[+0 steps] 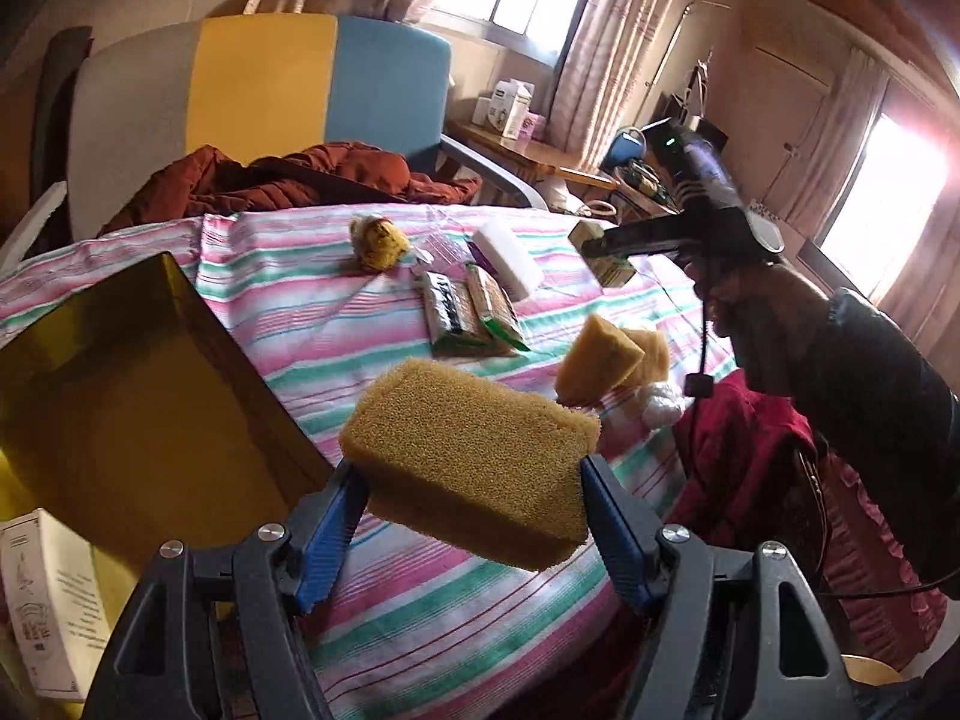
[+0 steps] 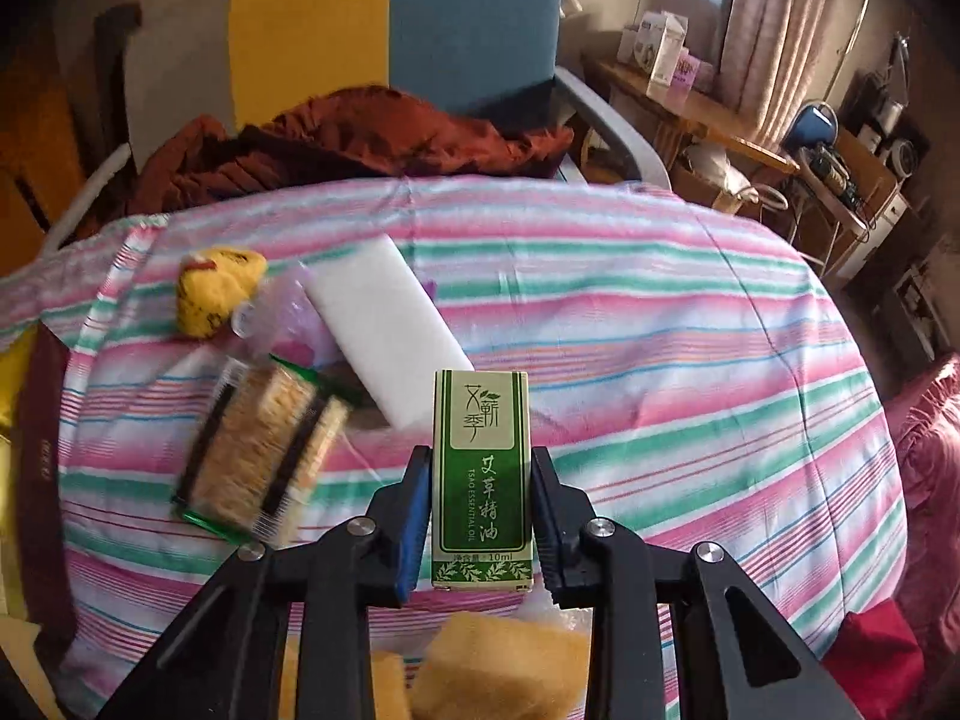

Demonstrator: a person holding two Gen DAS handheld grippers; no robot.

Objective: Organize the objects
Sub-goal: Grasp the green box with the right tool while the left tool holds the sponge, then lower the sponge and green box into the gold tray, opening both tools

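Above the striped bedspread [image 2: 660,360], I'm gripping a sponge [image 1: 474,468] in my left gripper [image 1: 474,516], my right gripper [image 2: 482,516] clenching an essential-oil box [image 2: 482,480].

the cloth [image 2: 660,360] is striped in pink, mint green, white and thin blue lines. the sponge [image 1: 474,462] at lower centre of the left view is mustard yellow, between blue pads [image 1: 327,531] on black fingers. two more sponges [image 1: 600,357] to its right are the same yellow. the box [image 2: 482,480] at centre of the right view is dark green and cream with green lettering and a leaf border. the block [image 2: 384,330] above it is plain white. the toy [image 2: 216,294] at left is yellow with dark spots. the chair [image 1: 264,84] at upper left has grey, yellow and blue panels. the jacket [image 1: 288,180] on it is rust red. the bin [image 1: 138,408] at left is amber brown.
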